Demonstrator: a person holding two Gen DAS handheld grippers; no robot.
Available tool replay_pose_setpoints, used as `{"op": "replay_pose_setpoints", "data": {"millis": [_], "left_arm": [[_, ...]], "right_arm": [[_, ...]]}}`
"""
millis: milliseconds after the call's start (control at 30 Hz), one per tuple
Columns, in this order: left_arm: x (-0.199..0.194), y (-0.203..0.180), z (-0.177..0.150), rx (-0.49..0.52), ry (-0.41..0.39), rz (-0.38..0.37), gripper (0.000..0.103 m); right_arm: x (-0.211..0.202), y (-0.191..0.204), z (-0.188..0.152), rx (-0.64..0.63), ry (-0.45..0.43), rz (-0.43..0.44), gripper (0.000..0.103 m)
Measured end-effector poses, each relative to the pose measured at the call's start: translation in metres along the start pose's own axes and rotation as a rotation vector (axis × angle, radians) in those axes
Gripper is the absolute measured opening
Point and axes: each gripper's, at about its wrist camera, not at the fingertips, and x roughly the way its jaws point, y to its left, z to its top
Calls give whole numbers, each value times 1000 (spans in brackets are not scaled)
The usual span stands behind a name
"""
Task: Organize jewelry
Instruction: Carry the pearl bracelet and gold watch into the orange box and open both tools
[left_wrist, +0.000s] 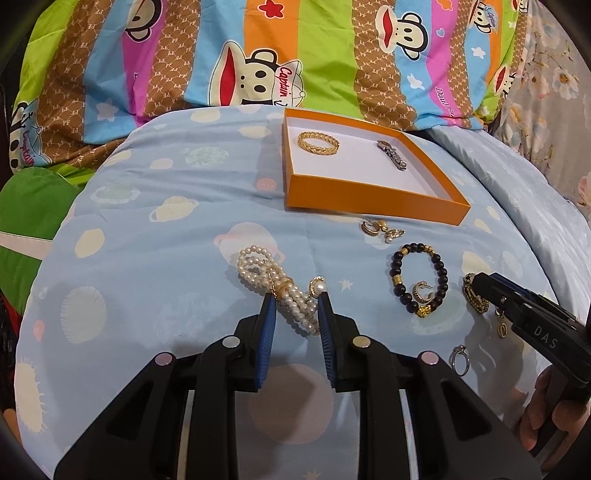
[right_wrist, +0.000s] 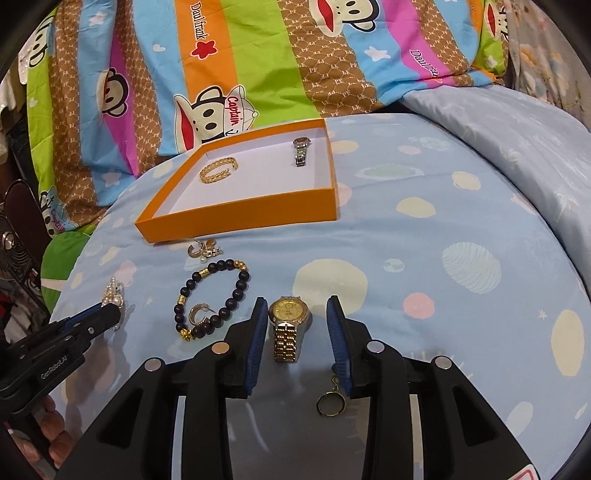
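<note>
Gold watch (right_wrist: 289, 328) between parted right hand-held gripper (right_wrist: 297, 306), beaded bracelet (right_wrist: 211, 297) beside; left hand-held gripper (left_wrist: 295, 301) parted astride pearls (left_wrist: 275, 288).

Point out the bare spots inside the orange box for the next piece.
Inside the orange box, the white floor is bare along the near wall and between the gold bangle and the silver watch. Crowded: the sheet just outside the near wall, with earrings and the black bead bracelet.
</note>
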Motion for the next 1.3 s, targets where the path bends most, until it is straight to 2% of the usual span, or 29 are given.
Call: {"op": "replay_pose_setpoints", "data": {"millis": [167,267,367,733,1000,1133,1300], "left_arm": [[3,0,-2,2,9,-1,23],[3,0,-2,2,5,-5,23],[2,-1,-2,7,0,-9,23],[-9,-3,14,12,-32,-29,23],[-16,-6,47,27,-81,-54,23],[-15,-15,75,56,-121,-60,23],[5,-28,109,85,-135,-61,23]], "right_arm": [[7,4,0,-14,25,-4,33],[7,3,1,0,20,6,23],[5,3,0,4,13,5,23],[-29,10,22,-17,-104,12,22],[-40,13,58,-54,-176,20,23],[-33,16,81,-77,-206,19,22],[-11,20,108,-93,-207,20,23]]}}
